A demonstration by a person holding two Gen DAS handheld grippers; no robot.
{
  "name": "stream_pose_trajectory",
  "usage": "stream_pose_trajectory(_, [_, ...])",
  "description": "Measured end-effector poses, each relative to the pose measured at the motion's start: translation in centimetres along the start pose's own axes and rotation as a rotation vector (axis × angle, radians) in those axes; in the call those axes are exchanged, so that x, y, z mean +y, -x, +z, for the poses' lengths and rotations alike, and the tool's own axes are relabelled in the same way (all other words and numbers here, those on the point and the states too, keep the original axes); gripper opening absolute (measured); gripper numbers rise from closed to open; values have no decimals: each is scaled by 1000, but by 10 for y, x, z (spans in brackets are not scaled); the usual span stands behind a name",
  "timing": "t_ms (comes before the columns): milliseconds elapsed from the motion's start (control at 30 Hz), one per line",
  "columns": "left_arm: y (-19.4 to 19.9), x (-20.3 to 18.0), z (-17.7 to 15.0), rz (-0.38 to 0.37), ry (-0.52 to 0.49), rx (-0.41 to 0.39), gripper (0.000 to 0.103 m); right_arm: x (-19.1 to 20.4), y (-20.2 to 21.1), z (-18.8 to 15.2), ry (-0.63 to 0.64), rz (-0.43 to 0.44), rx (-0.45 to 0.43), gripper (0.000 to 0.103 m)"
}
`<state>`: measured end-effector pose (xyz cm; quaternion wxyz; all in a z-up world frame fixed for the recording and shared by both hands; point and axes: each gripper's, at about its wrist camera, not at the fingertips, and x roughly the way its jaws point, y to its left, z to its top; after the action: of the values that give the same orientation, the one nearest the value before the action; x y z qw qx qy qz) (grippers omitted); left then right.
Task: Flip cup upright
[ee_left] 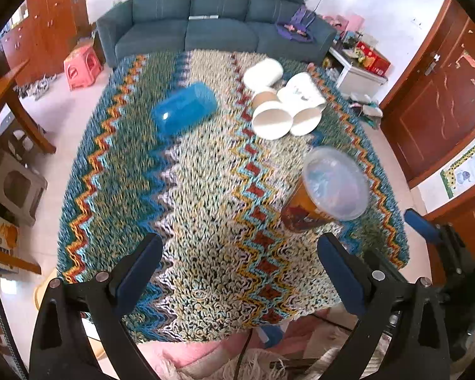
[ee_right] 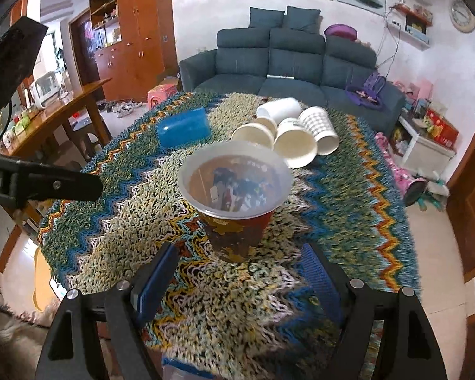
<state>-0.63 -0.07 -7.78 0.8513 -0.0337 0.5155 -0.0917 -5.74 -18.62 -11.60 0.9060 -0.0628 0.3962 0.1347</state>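
A clear plastic cup (ee_right: 236,199) with a red and orange printed base stands upright on the shaggy zigzag cloth (ee_right: 205,300), mouth up. My right gripper (ee_right: 237,269) is open, its blue pads on either side of the cup's base and a little nearer than it. The cup also shows in the left wrist view (ee_left: 327,186), at the right. My left gripper (ee_left: 237,272) is open and empty over the cloth, left of the cup. The right gripper's finger (ee_left: 422,226) shows at the right edge of that view.
A blue cup (ee_left: 183,107) lies on its side at the far left of the cloth (ee_left: 205,190). Several white paper cups (ee_left: 280,98) lie in a cluster at the far right. A grey sofa (ee_left: 218,22) stands behind the table. A wooden table (ee_right: 57,107) is at left.
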Motion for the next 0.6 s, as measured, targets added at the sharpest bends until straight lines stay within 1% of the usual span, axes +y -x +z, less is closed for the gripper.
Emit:
stream_pose_trajectory(100, [14,-4,7,3,-4,-23,99,-2,23,10,15,-34,-24,81])
stream_pose_trajectory(167, [23,-6,10,6,-7,-38,99,-4,37,21,11,-53,-23,81])
stream_pose_trajectory(267, [36,-8,16,20,-9,-65,99,-12,51,43,-46,-26,-11,81])
stream_pose_trajectory(367, [48,-8,22,32,-3,-86,99,-12,64,62,-77,-60,-11,81])
stream_pose_trajectory(533, [66,-5,33,68,30,-120,99,-9,72,84,-130,-71,26,81])
stream_pose_trajectory(600, [70,-5,35,81,35,-132,99,-7,75,89,-126,-89,26,81])
